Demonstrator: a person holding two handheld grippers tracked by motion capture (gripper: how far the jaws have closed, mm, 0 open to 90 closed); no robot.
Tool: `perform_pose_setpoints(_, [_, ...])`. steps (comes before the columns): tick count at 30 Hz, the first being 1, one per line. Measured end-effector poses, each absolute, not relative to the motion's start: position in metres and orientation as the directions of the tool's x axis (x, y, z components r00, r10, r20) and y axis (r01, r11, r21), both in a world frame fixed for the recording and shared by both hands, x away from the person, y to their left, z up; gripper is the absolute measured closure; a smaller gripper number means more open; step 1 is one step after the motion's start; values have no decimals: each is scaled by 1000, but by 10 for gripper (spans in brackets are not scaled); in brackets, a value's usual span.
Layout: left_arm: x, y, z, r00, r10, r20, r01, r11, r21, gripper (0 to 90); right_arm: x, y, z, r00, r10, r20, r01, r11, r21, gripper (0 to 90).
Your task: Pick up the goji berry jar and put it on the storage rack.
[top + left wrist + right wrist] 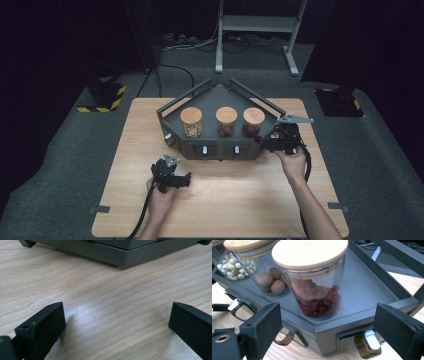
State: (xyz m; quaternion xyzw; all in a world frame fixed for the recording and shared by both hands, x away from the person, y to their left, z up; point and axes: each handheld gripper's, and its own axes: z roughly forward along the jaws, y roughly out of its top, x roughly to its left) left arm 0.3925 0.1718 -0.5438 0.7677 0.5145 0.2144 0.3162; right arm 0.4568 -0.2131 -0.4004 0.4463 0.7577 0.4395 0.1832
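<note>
Looking down from the high view, the dark surroundings swallow most of the room, and the small white-tipped handles on the near face of the grey tray (pixel 215 97) are too tiny to read there. In the right gripper view the two farther jars are cut off by the upper left edge, and the tray's far rails run out of the picture at the top right.

The right gripper (pixel 272 137) sits at the tray's near right corner, held in the person's right hand (pixel 294 162). Its jaws stand wide, with nothing between the pads and nothing touched. They frame the jar of red dried fruit (pixel 314 282), the rightmost of three wooden-lidded jars standing in a row on the tray. That jar stands upright near the tray's near right edge, just beyond the jaws. The middle jar (pixel 270 277) holds brown round pieces; the left jar (pixel 233 266) holds pale seeds.

The left gripper (pixel 115 322) rests low over the bare wooden table (pixel 235 200), its jaws also spread wide and empty, with the tray's base just beyond it.

A drawer handle (pixel 368 345) with a white tip hangs from the tray's front, below the red jar and just inside the right jaw. The near half of the table lies open.
</note>
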Motion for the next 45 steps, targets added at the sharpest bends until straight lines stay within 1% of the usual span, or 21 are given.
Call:
perform_pose_setpoints(5, [392, 172, -544, 378, 926, 4, 654, -271, 706, 10, 455, -217, -402, -528, 839, 127, 521, 203, 829, 84])
perform_pose_setpoints(22, [392, 172, -544, 378, 926, 4, 654, -270, 706, 10, 446, -222, -408, -530, 840, 114, 518, 214, 828, 85])
perform_pose_setpoints(35, [392, 172, -544, 378, 926, 3, 655, -270, 706, 10, 442, -229, -421, -513, 847, 138, 535, 190, 823, 88])
perform_pose_setpoints(45, [392, 172, -544, 378, 926, 4, 655, -270, 706, 10, 437, -232, -430, -503, 854, 135, 542, 190, 819, 90])
